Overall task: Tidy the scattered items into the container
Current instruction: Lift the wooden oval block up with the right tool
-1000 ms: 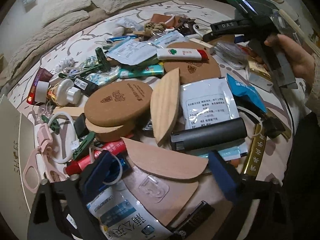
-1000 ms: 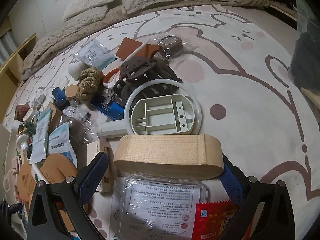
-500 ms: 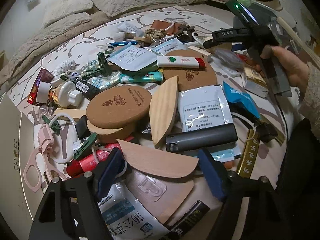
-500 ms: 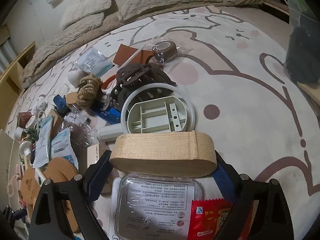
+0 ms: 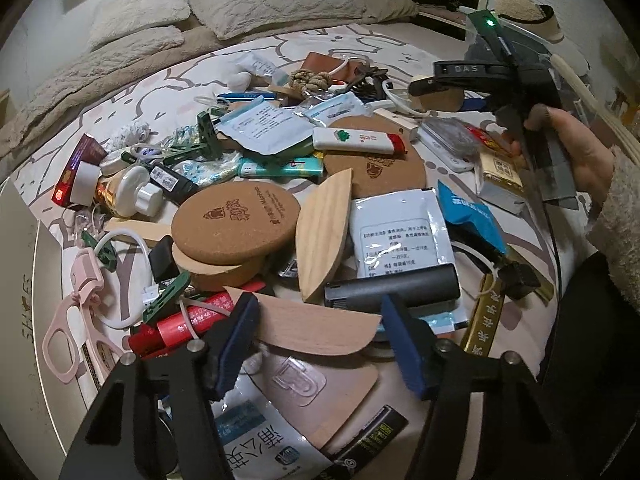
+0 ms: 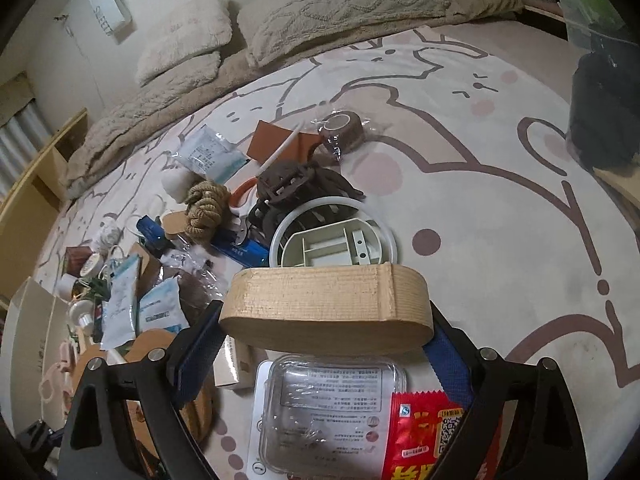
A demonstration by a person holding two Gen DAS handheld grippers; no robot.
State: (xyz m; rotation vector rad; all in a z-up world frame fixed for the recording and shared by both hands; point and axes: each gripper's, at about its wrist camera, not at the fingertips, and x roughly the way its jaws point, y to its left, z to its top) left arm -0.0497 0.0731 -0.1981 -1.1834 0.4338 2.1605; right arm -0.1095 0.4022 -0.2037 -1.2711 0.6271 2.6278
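Many small items lie scattered on a patterned bedspread. My right gripper (image 6: 326, 344) is shut on an oval wooden block (image 6: 326, 300) and holds it above a clear plastic case (image 6: 328, 404) and a red packet (image 6: 432, 436). It also shows in the left wrist view (image 5: 440, 98) at the far right, held by a hand. My left gripper (image 5: 324, 344) is open, its fingers either side of a thin wooden leaf-shaped piece (image 5: 316, 328) lying on the pile. Cork coasters (image 5: 236, 220), a dark cylinder (image 5: 392, 286) and white sachets (image 5: 400, 232) lie just beyond it.
A white box (image 5: 24, 280) edges the bed at the left. Pink scissors (image 5: 76, 316), a red tube (image 5: 188, 320) and a gold strip (image 5: 486, 320) flank the left gripper. A white round lid (image 6: 332, 236), brown hair clip (image 6: 288, 180) and rope knot (image 6: 204, 208) lie beyond the right gripper. Pillows (image 6: 336, 8) at the back.
My left gripper has narrowed around the thin wooden piece and drawn back slightly. My right gripper has lifted the wooden block a little higher off the bed.
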